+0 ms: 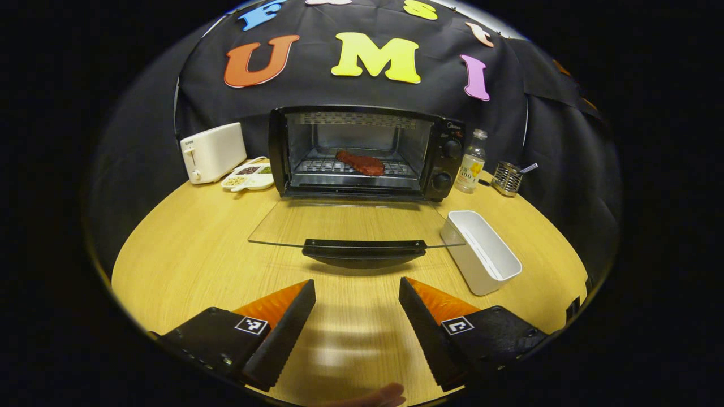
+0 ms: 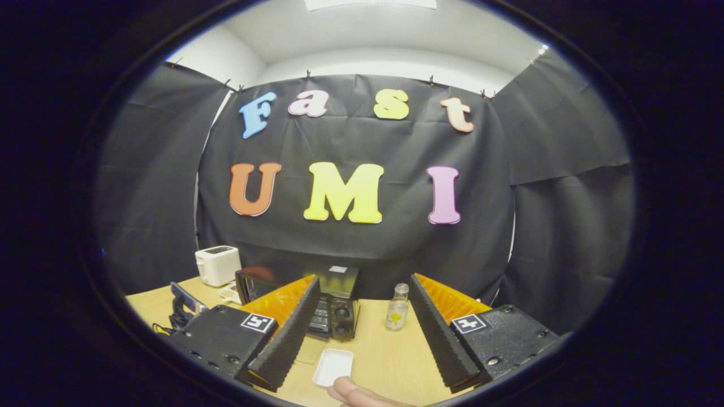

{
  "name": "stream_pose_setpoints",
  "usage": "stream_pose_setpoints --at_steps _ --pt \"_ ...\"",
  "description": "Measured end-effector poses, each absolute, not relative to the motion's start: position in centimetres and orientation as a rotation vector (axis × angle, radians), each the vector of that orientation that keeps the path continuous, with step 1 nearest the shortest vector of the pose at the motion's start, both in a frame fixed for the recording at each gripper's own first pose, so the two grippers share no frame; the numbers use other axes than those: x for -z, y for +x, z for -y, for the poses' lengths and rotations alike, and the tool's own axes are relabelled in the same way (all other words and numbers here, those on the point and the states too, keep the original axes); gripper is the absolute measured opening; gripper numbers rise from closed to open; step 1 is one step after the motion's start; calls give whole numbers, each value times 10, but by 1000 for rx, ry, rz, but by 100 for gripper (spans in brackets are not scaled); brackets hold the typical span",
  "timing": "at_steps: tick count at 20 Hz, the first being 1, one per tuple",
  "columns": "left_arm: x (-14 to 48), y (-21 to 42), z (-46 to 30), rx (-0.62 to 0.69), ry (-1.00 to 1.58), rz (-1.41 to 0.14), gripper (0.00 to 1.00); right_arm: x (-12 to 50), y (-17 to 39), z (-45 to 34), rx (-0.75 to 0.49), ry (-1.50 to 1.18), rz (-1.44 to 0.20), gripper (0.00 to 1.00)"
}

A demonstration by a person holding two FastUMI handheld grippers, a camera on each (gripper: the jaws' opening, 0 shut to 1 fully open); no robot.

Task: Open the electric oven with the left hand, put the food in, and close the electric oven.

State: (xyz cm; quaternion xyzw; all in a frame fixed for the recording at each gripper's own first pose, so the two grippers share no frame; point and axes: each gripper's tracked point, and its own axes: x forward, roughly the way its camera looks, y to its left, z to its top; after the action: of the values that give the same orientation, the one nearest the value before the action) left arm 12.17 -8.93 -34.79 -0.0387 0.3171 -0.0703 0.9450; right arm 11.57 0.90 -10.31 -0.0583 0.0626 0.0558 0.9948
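- The black electric oven [image 1: 362, 152] stands open, its glass door [image 1: 356, 226] lying flat over the wooden table [image 1: 186, 254].
- The reddish-brown slab of food [image 1: 361, 163] rests on the rack inside.
- The left gripper [image 1: 356, 316] hangs spread and empty, facing the door handle, likely ready to close it.
- The right gripper [image 2: 362, 328] is raised, parted, empty.

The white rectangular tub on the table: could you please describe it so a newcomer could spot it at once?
Start at the black electric oven with its glass door folded down. The white rectangular plastic tub sits on the wooden table beside that door's right edge. Unlike the white toaster, it is open-topped and empty.
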Motion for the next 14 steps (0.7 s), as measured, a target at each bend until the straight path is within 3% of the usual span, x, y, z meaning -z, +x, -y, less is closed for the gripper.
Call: stream_pose_setpoints --at_steps 4,14 --pt "356 136 108 156 -49 -661 95 82 103 19 -82 -120 -99 99" --pt "377 164 105 111 14 -731 96 98 84 84 -8 -126 -130 98"
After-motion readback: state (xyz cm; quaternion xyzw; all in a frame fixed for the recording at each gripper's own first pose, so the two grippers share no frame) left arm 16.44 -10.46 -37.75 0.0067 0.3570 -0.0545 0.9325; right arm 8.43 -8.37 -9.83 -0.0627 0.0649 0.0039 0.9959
